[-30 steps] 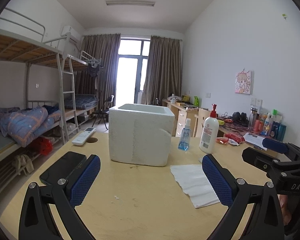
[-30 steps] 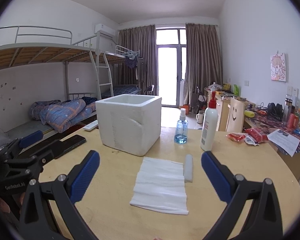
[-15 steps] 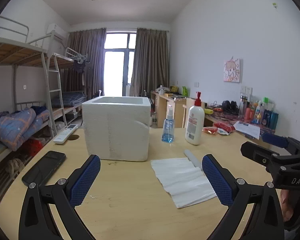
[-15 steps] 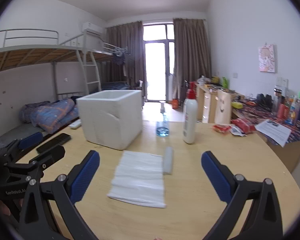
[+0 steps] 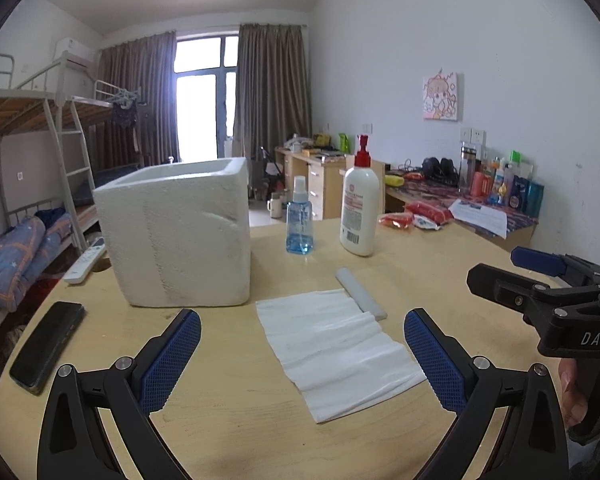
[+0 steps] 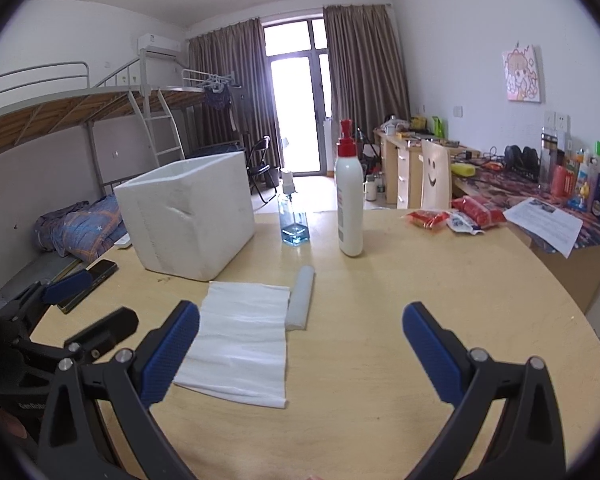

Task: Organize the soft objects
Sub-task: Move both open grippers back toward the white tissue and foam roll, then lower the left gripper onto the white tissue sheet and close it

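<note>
A white tissue sheet [image 5: 336,348] lies flat on the wooden table [image 5: 240,420], with a small white roll [image 5: 360,294] along its far edge. It also shows in the right wrist view [image 6: 240,332], with the roll [image 6: 300,298]. A white foam box [image 5: 180,232], open on top, stands behind it to the left. My left gripper [image 5: 300,360] is open and empty, held above the table just in front of the tissue. My right gripper [image 6: 300,352] is open and empty, with the tissue toward its left finger.
A blue spray bottle [image 5: 299,220] and a white pump bottle [image 5: 358,208] stand behind the tissue. A black phone [image 5: 46,346] and a remote [image 5: 86,260] lie at the table's left. Red snack packs [image 6: 452,214] lie at the far right. A bunk bed stands at the left.
Both grippers have swung to the right and come nearer. The foam box and tissue have shifted left in both views. Both grippers stay open.
</note>
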Available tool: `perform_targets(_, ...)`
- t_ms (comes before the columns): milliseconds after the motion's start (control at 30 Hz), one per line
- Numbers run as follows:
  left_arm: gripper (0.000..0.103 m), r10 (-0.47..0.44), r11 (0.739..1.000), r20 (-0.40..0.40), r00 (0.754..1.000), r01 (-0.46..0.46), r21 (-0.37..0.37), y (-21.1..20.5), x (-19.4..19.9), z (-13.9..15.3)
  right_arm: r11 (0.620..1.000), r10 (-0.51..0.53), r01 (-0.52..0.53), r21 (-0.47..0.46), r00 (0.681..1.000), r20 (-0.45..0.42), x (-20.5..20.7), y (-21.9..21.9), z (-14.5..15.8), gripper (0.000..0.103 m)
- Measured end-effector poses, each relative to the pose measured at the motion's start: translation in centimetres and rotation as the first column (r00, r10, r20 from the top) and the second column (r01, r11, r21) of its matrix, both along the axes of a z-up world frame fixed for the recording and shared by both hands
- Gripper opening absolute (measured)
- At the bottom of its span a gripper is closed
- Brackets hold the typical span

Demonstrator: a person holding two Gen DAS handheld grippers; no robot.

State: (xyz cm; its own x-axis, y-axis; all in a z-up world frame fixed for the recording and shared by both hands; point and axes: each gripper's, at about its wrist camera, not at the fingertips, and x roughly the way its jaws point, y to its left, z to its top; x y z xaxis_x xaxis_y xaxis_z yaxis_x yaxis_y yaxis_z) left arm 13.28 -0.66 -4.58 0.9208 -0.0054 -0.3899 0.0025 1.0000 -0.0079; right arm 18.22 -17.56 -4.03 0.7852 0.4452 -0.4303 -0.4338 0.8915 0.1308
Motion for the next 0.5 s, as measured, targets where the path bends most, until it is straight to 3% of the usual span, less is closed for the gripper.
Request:
perform_targets(167, 0.102, 0.013, 1.0, -0.061, 0.998, -0.012, 0.017, -0.2, 1.9, -0.8, 1.0, 0.01, -0.01, 0.0, 0.998, -0.063, 1.7, 0.2, -0.7, 0.103)
perform_targets(400, 0.102, -0.07, 0.998, -0.186, 0.98, 0.07, -0.003, -0.4, 5.0, -1.7, 1.0, 0.009, -0.012, -0.022, 0.989, -0.144, 4.1, 1.0, -0.9, 0.103)
perform_targets(500, 0.102, -0.061, 0.998, -0.22, 0.974, 0.061, -0.009, -0.4, 6.2, -2.3, 1.0, 0.008, -0.013, -0.028, 0.983, -0.184, 5.1, 1.2, -1.2, 0.103)
